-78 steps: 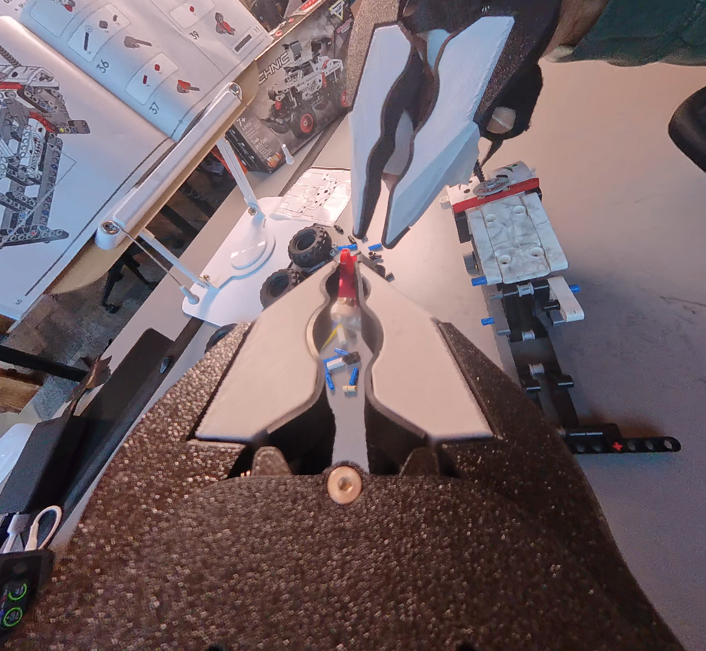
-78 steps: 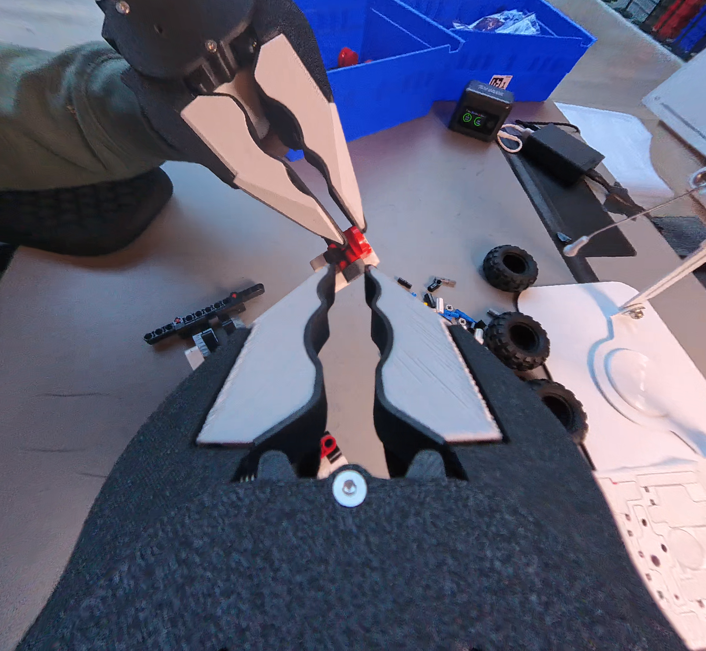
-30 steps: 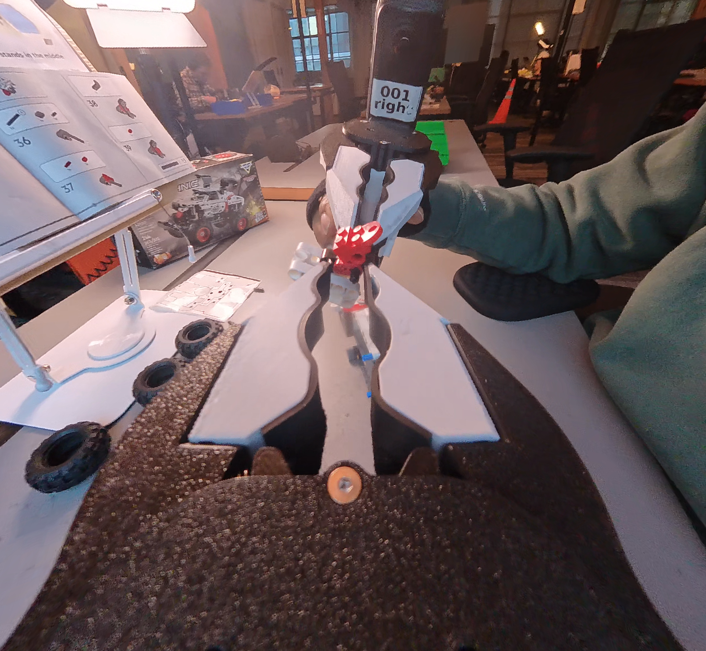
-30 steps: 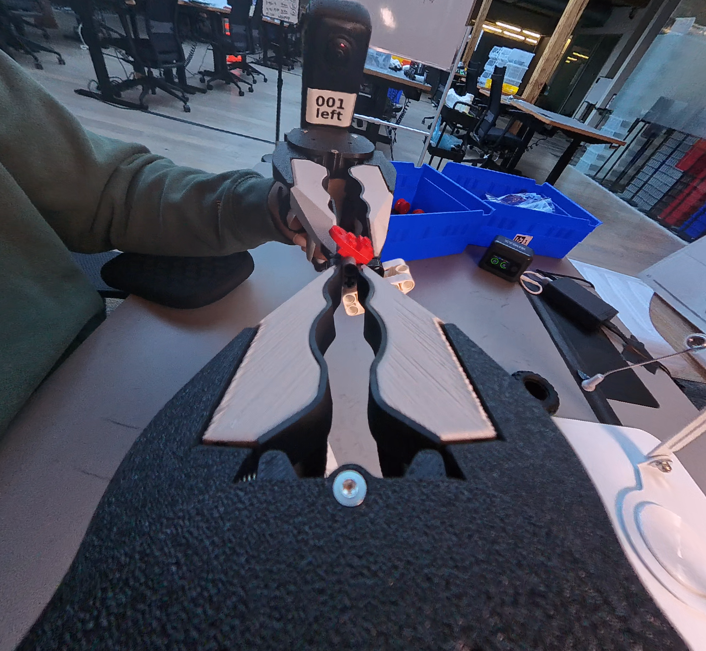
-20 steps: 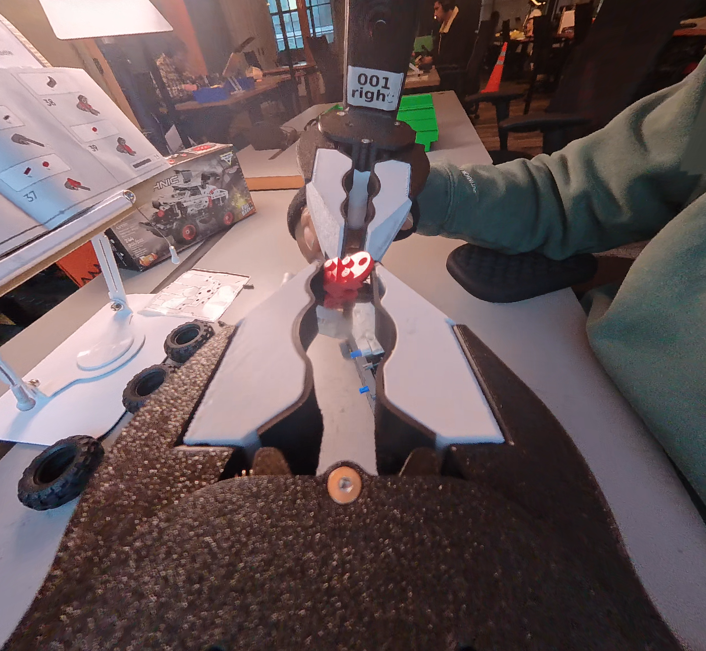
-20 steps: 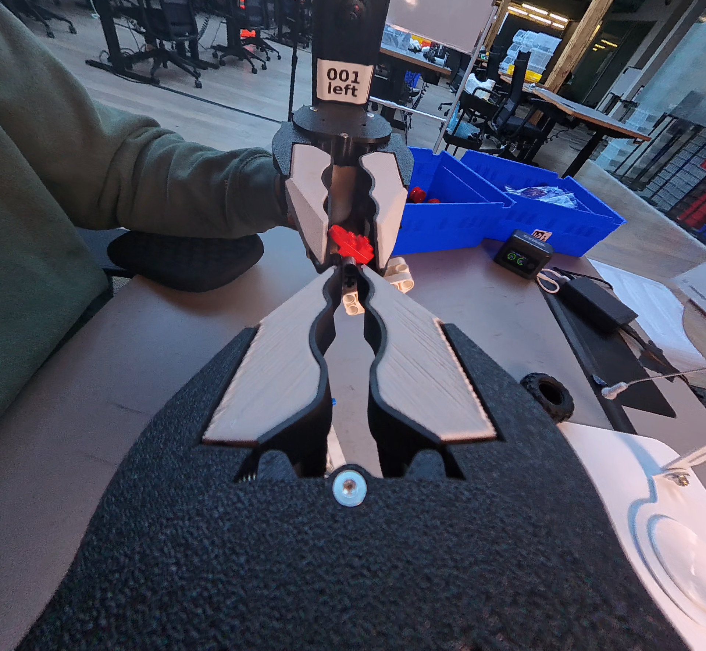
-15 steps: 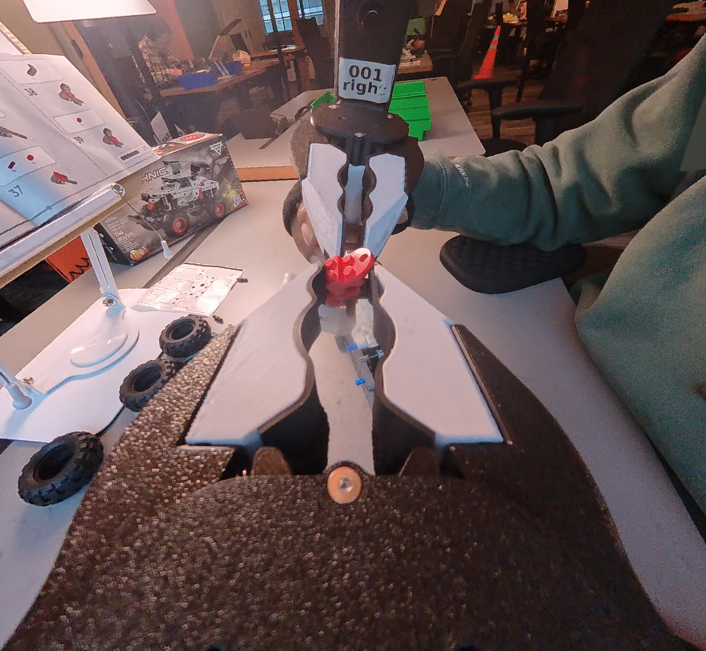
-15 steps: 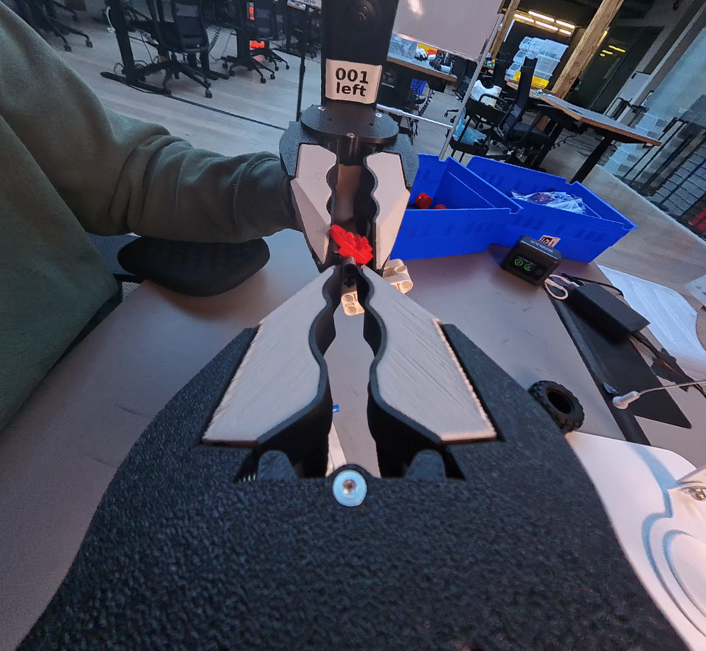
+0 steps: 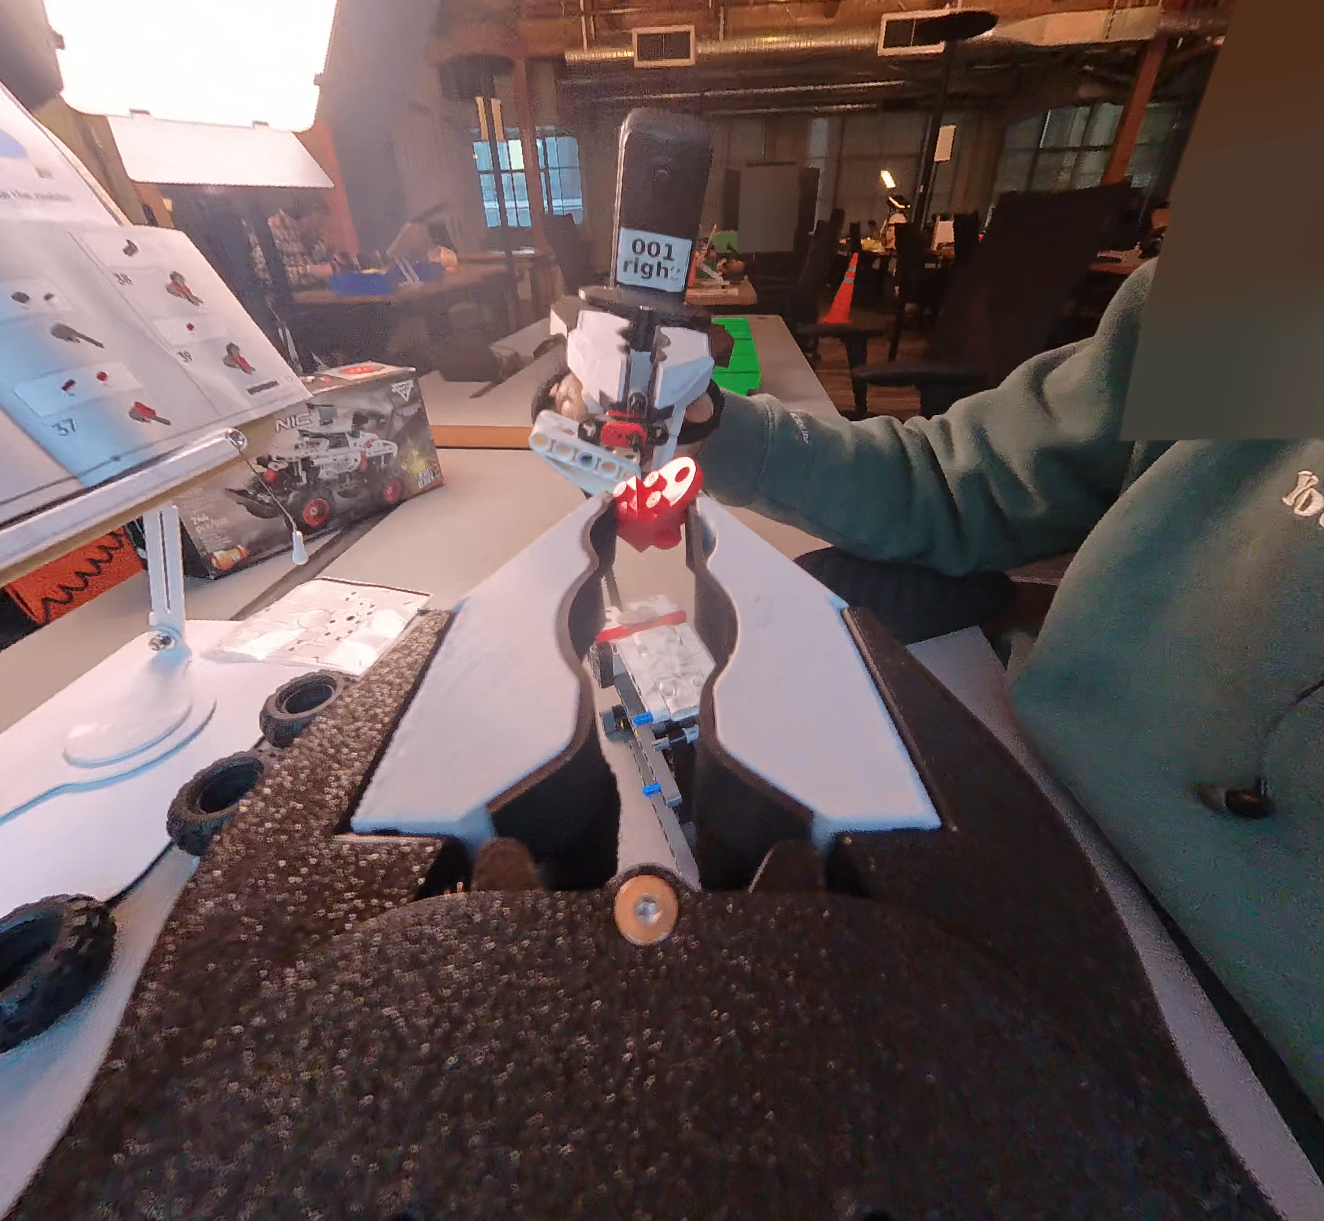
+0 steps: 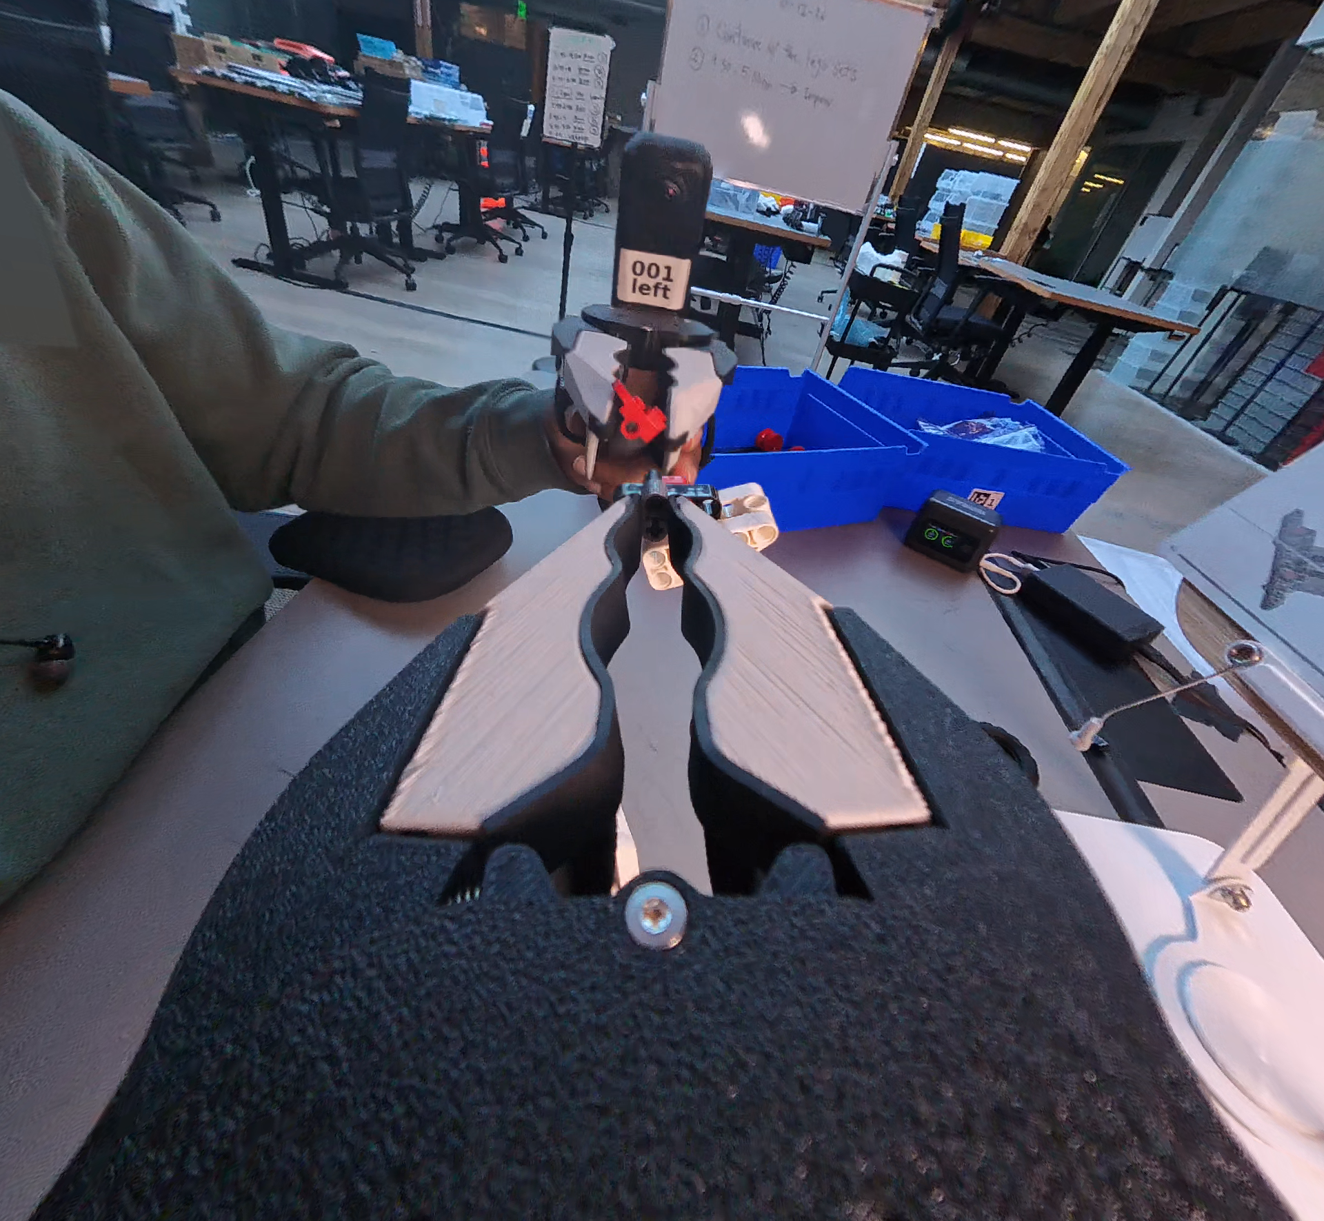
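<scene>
My left gripper [image 9: 648,515] is shut on a small red holed brick piece [image 9: 655,499], held in the air above the table. Facing it a short way off, my right gripper [image 9: 630,431] is shut on a small assembly of a white holed beam with black and red parts [image 9: 579,457]. In the right wrist view my right gripper [image 10: 655,507] pinches that assembly [image 10: 663,562] at its tips, with the left gripper [image 10: 634,445] and the red piece [image 10: 637,416] just beyond. The two pieces are apart. A partly built grey, white and red chassis [image 9: 655,667] lies on the table below.
Three black tyres [image 9: 301,696] lie by a white book stand base [image 9: 107,728] holding an instruction booklet [image 9: 107,341]. A toy box [image 9: 322,456] and a sticker sheet [image 9: 322,621] lie behind. Blue bins [image 10: 895,463], a small black device [image 10: 949,531], a black adapter [image 10: 1089,606] and a wrist pad [image 10: 390,549] also sit on the table. The grippers' ends are close to 6 cm from one another.
Both grippers rose from the table and faced each other with the pieces touching. Now they have drawn apart, the red piece staying in the left gripper.
</scene>
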